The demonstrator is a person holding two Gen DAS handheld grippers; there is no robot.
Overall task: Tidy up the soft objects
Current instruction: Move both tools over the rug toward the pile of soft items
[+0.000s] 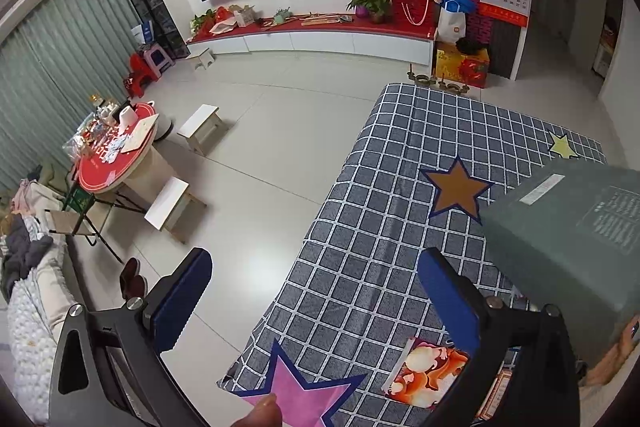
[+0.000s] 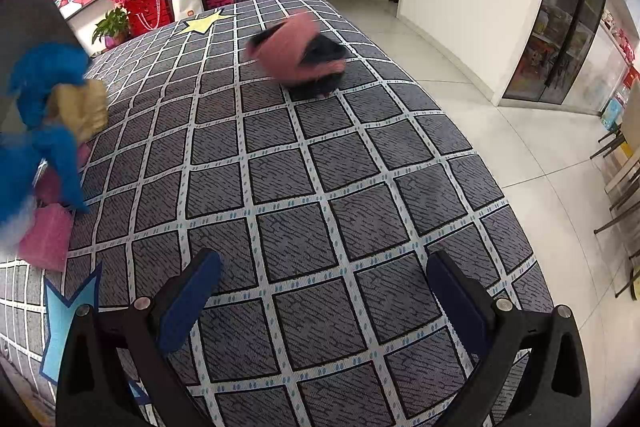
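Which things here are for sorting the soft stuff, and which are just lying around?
For the job:
pink and black bundle, blurred
blue and tan plush
grey box, seemingly

Just lying about:
picture card
paper stars, such as the brown one
stools
red round table

We note a pink-and-black bundle (image 2: 298, 55) on the checked counter (image 2: 320, 187), motion-blurred beyond identification. A blue-and-tan soft item (image 2: 48, 115) is cut off by the left edge (likewise blurred). The grey box (image 1: 568, 235) runs off frame, hiding the counter beneath.
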